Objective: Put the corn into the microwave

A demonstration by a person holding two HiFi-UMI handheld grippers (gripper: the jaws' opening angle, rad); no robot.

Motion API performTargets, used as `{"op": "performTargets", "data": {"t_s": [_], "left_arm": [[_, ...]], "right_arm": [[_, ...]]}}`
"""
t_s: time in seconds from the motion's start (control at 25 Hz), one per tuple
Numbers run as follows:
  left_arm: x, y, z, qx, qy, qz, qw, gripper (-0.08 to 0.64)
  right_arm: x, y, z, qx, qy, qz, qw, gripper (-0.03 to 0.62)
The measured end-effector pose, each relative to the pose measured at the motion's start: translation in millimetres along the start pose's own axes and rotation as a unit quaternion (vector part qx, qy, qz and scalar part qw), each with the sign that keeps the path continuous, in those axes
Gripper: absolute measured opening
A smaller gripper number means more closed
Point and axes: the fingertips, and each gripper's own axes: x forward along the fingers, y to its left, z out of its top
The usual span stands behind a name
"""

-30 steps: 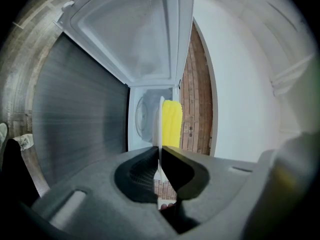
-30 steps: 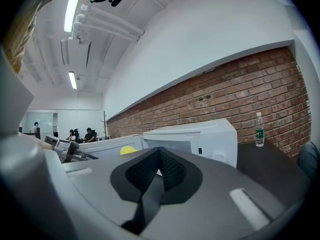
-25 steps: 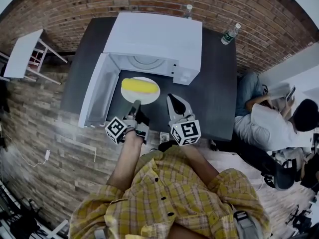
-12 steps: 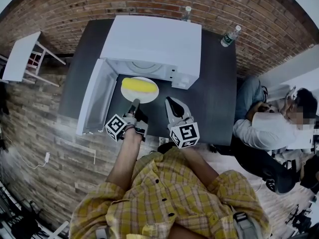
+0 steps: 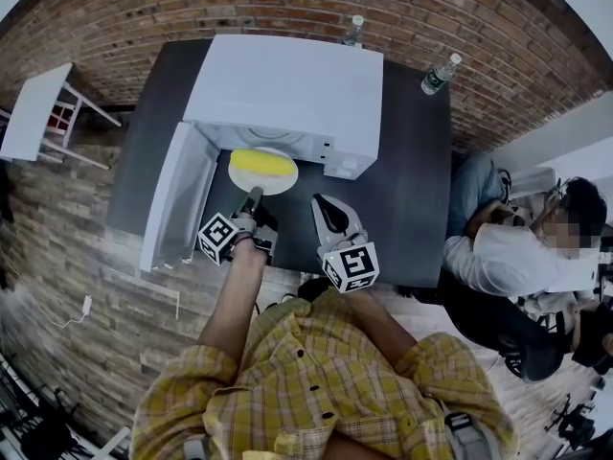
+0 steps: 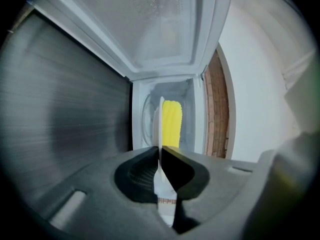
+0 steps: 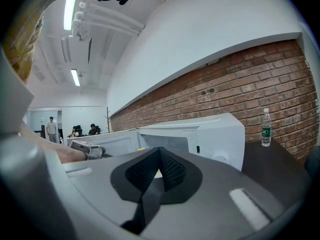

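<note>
A yellow corn cob lies on a white plate at the mouth of the white microwave, whose door hangs open to the left. My left gripper is shut on the plate's near rim. In the left gripper view the plate shows edge-on between the pads of the left gripper, with the corn beyond it inside the cavity. My right gripper hovers just right of the plate, shut on nothing. In its own view the right gripper points at the microwave.
The microwave stands on a dark table against a brick wall. Two water bottles stand at the table's back edge; one bottle shows in the right gripper view. A seated person is at right, a small white table at left.
My left gripper has carried the plate with the corn forward, so its far edge now sits under the microwave's top. The right gripper has barely moved.
</note>
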Motion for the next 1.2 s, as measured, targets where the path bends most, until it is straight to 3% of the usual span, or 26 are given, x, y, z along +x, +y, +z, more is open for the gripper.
{"op": "performTargets", "data": {"t_s": [1.2], "left_arm": [[71,35,21,-0.004,-0.008,0.043,0.9990,0.021]], "right_arm": [[18,-19,-7,0.004,0.019,0.013,1.000,-0.003]]}}
